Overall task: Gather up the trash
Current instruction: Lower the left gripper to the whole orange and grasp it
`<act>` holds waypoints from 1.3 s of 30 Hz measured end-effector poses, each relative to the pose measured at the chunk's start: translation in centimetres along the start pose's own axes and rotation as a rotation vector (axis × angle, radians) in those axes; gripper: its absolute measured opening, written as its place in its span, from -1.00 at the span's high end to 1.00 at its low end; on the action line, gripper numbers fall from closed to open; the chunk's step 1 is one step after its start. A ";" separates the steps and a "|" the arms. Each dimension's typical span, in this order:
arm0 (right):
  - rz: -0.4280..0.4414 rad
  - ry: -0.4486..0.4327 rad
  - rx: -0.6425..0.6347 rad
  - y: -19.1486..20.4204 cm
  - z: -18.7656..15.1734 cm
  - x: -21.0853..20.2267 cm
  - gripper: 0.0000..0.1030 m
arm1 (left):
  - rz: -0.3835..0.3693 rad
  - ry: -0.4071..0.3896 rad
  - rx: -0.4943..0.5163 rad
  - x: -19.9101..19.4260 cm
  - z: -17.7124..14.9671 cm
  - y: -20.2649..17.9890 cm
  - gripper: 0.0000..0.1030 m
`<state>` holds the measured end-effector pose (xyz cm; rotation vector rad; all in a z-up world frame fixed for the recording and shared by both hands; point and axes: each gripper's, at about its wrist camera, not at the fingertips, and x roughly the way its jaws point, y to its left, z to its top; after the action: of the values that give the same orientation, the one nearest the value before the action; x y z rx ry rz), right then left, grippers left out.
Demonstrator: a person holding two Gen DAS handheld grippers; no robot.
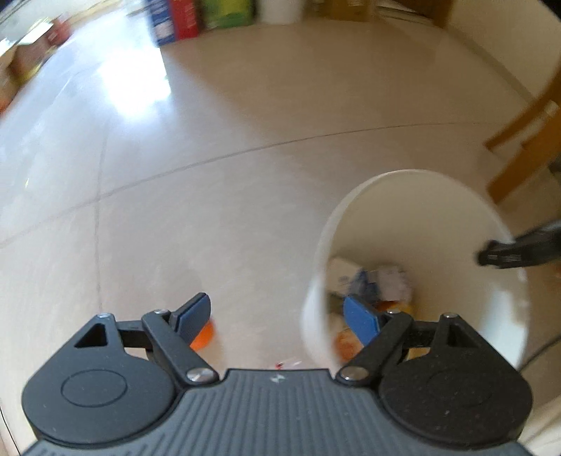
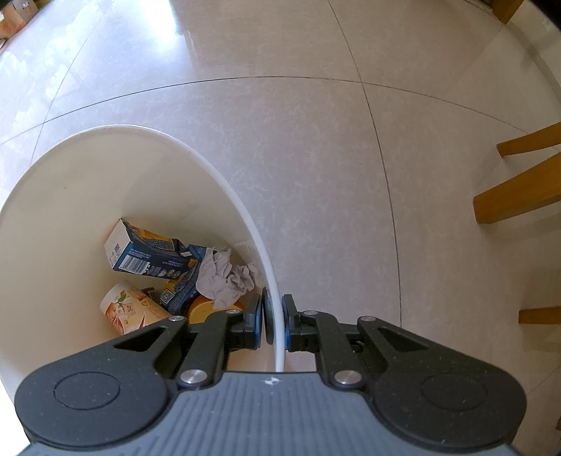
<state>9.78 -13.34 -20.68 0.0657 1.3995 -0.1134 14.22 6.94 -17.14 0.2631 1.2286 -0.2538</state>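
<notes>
A white trash bin (image 2: 70,193) stands on the tiled floor. My right gripper (image 2: 275,322) is shut on its rim, one finger inside the wall and one outside. Inside the bin lie a blue carton (image 2: 147,256), crumpled paper (image 2: 224,277), a printed paper cup (image 2: 129,312) and something orange (image 2: 203,308). In the left wrist view my left gripper (image 1: 278,319) is open and holds nothing, hovering over the bin's (image 1: 420,210) left edge. An orange scrap (image 1: 205,336) lies on the floor behind its left finger, and a small red-and-white scrap (image 1: 287,364) lies just ahead of the gripper body.
Wooden chair legs (image 2: 519,196) stand to the right of the bin, seen also as a chair leg (image 1: 526,140) in the left view. Coloured boxes (image 1: 196,17) line the far wall. Pale floor tiles (image 1: 245,122) stretch ahead and to the left.
</notes>
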 end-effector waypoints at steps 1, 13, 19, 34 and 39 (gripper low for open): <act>-0.001 0.000 -0.001 0.0 0.0 0.0 0.74 | 0.011 0.004 -0.024 0.5 -0.3 0.8 -0.63; -0.020 -0.007 -0.014 0.6 -0.3 0.0 0.72 | 0.102 -0.001 -0.229 9.7 -5.0 8.9 -0.66; -0.016 -0.005 -0.006 0.5 -0.2 -0.1 0.73 | 0.151 0.044 -0.271 15.7 -7.8 10.1 -0.66; -0.021 -0.006 -0.014 0.5 -0.2 -0.1 0.72 | 0.153 0.045 -0.340 22.3 -10.1 11.5 -0.66; -0.019 -0.006 -0.011 0.6 -0.3 0.0 0.73 | 0.158 0.041 -0.345 23.8 -9.9 11.7 -0.66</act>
<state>9.58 -12.73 -20.70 0.0423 1.3949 -0.1217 16.76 20.13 -42.04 0.0651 1.2620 0.1021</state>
